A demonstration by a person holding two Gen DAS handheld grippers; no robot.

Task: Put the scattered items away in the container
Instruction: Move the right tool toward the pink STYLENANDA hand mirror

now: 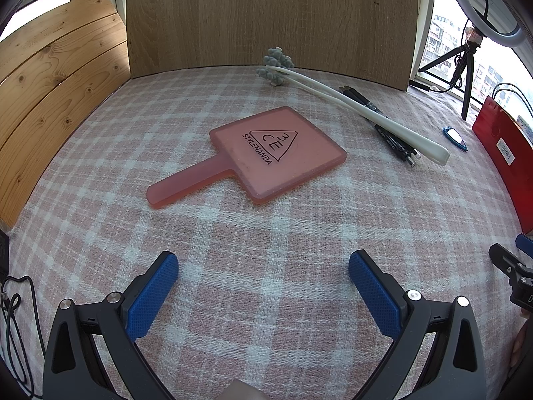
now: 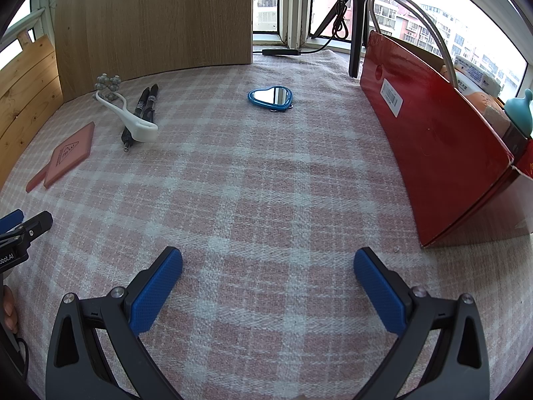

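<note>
Left of the red box [image 2: 433,140] | both my grippers [image 1: 263,286] [image 2: 268,283] gape wide, empty | step: first pick | next: left reaches pink hand mirror [image 1: 266,153].

Both views are bright with soft daylight. The light comes from the windows [image 2: 416,16] at the far right, where the sky is overexposed to plain white. Shadows on the checked cloth [image 2: 266,183] are weak and diffuse; a faint one lies under the pink hand mirror [image 1: 266,153]. The red bag [image 2: 443,140] shows a mild sheen on its side. The fisheye lens bends the wooden board [image 1: 269,16] and darkens the corners to black. Focus is sharp in the middle and slightly soft near the edges.
</note>
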